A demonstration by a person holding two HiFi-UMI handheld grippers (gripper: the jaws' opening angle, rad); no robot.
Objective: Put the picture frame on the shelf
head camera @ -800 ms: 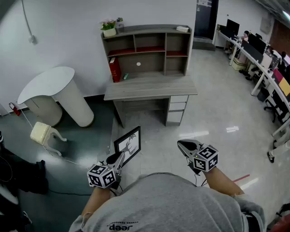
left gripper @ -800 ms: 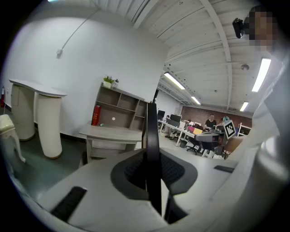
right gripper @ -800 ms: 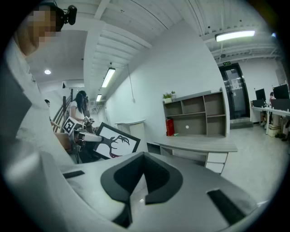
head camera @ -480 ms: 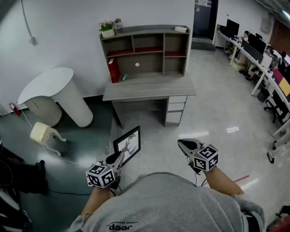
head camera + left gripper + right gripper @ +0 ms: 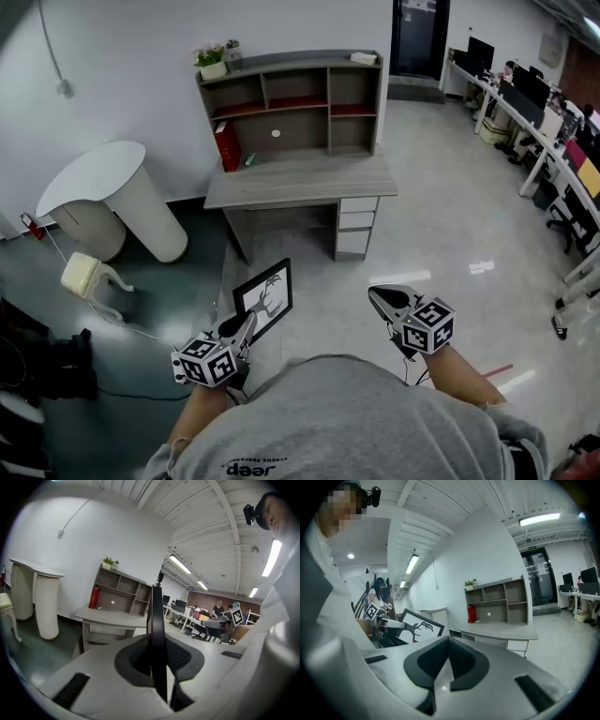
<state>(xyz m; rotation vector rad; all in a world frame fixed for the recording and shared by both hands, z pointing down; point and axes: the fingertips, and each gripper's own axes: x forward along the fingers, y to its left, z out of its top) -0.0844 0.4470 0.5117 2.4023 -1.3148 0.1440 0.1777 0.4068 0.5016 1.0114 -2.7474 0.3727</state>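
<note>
My left gripper (image 5: 240,327) is shut on the edge of a black picture frame (image 5: 265,299) with a white print of a dark branching figure. In the left gripper view the picture frame (image 5: 156,634) stands edge-on between the pads. My right gripper (image 5: 386,301) hangs to the right with its jaws together and nothing between them. The right gripper view shows the picture frame (image 5: 418,627) at the left. The grey shelf unit (image 5: 292,98) stands on a grey desk (image 5: 300,179) against the far wall, well ahead of both grippers.
A red object (image 5: 225,145) stands in the shelf's left end. A small plant (image 5: 212,61) sits on top. A white round-topped stand (image 5: 111,192) and a cream stool (image 5: 86,276) are at the left. Office desks and chairs (image 5: 553,141) line the right side.
The desk and shelf have shifted slightly left and up in the head view. Both grippers keep their places, and the frame stays held.
</note>
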